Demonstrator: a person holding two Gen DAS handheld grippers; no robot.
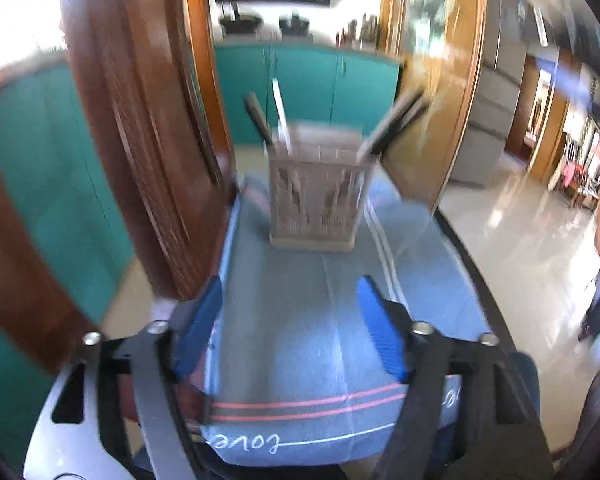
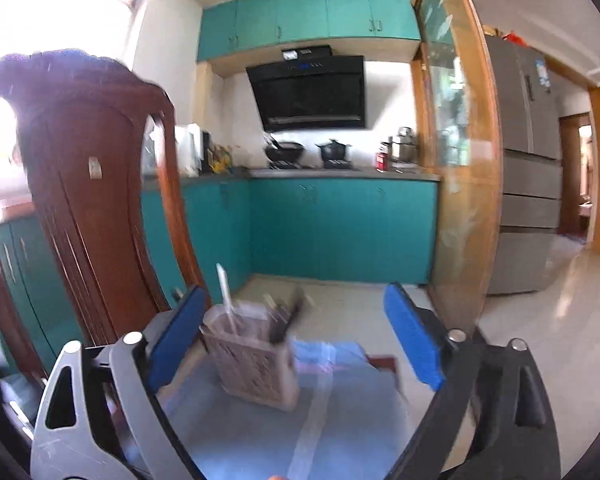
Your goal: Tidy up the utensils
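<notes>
Both the left gripper (image 1: 290,320) and right gripper (image 2: 296,332) hang spread and empty near the loaded utensil basket (image 1: 314,204), so sorting looks finished unless another utensil needs fetching.

Upright beige lattice holder (image 1: 318,196) holds leaning utensils (image 1: 260,120).

Teal kitchen cabinets (image 2: 340,228), black range hood (image 2: 308,92) (sunlit window (image 2: 60,8) left), wood chair (image 2: 88,200), steel fridge (image 2: 528,160).

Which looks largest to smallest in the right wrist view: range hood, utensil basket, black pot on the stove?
1. Range hood
2. Utensil basket, though nearness to the camera inflates it
3. Black pot
</notes>
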